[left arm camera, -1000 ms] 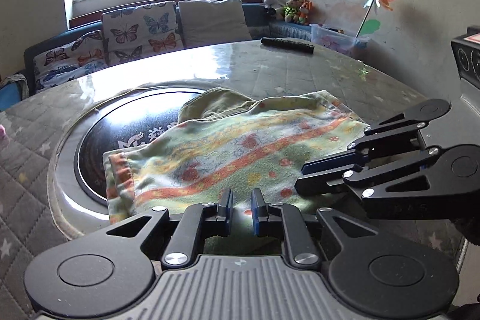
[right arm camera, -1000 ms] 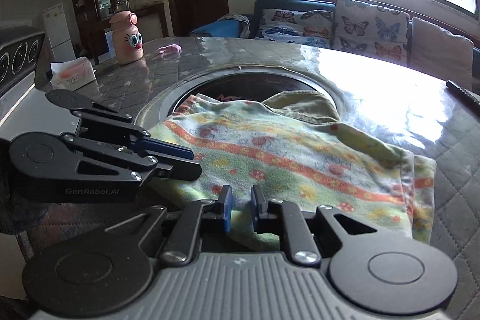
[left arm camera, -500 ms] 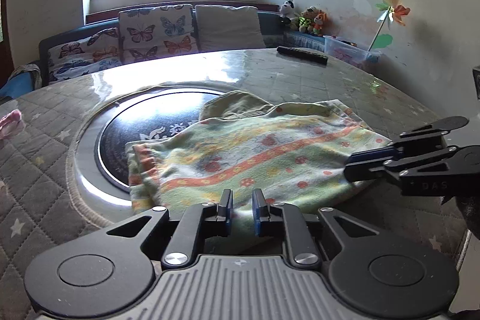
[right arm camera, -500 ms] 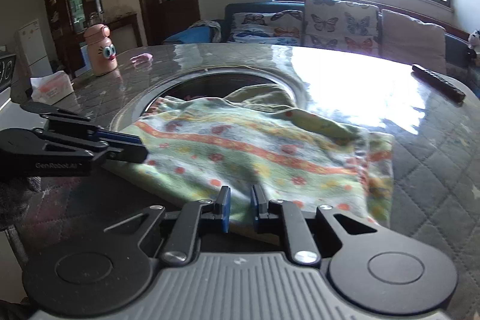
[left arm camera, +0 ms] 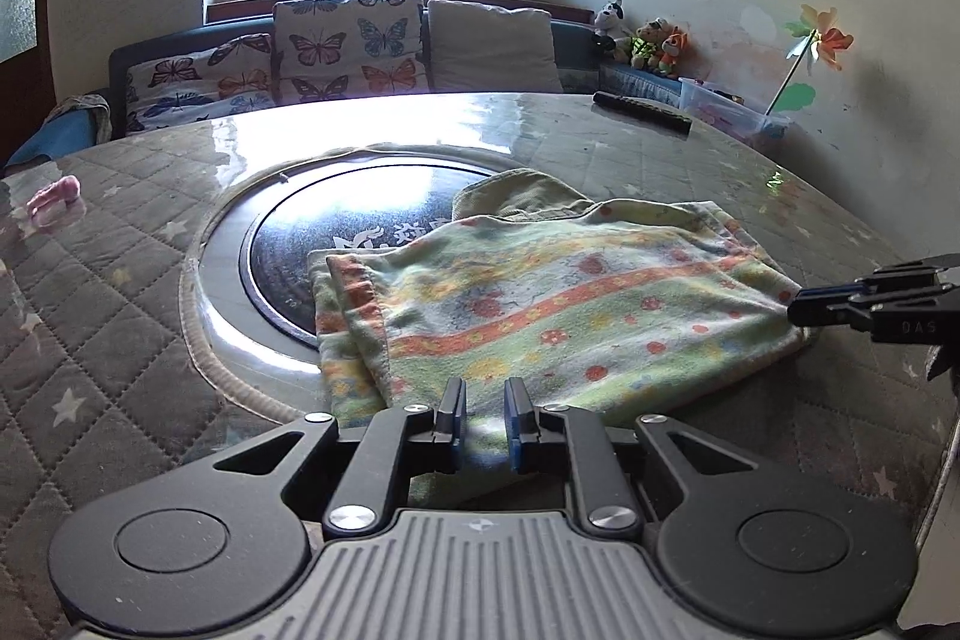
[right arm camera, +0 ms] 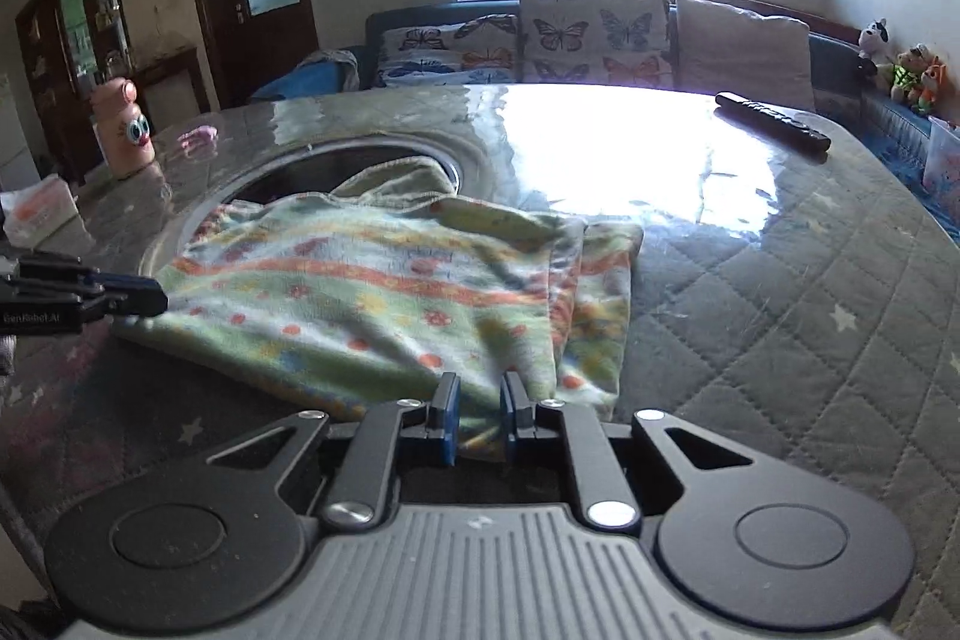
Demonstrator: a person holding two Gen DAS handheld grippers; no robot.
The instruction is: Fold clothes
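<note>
A folded green garment with orange stripes and flower print (left arm camera: pixel 558 304) lies on the round table, partly over the dark glass centre disc (left arm camera: pixel 336 232). It also shows in the right wrist view (right arm camera: pixel 384 286). My left gripper (left arm camera: pixel 483 415) is shut on the garment's near edge at its left end. My right gripper (right arm camera: pixel 477 412) is shut on the near edge at the other end. Each gripper shows in the other's view: the right gripper (left arm camera: pixel 804 310), the left gripper (right arm camera: pixel 150 301).
The table has a quilted grey cover (left arm camera: pixel 108 340). A black remote (left arm camera: pixel 641 112) lies at the far side. A pink bottle (right arm camera: pixel 123 130), a tissue box (right arm camera: pixel 36 214) and a small pink object (left arm camera: pixel 54 199) are on the left. A sofa with butterfly cushions (left arm camera: pixel 336 52) stands behind.
Both grippers have drawn apart sideways along the garment's near edge, still clamped on it. The garment now lies stretched flatter and wider between them.
</note>
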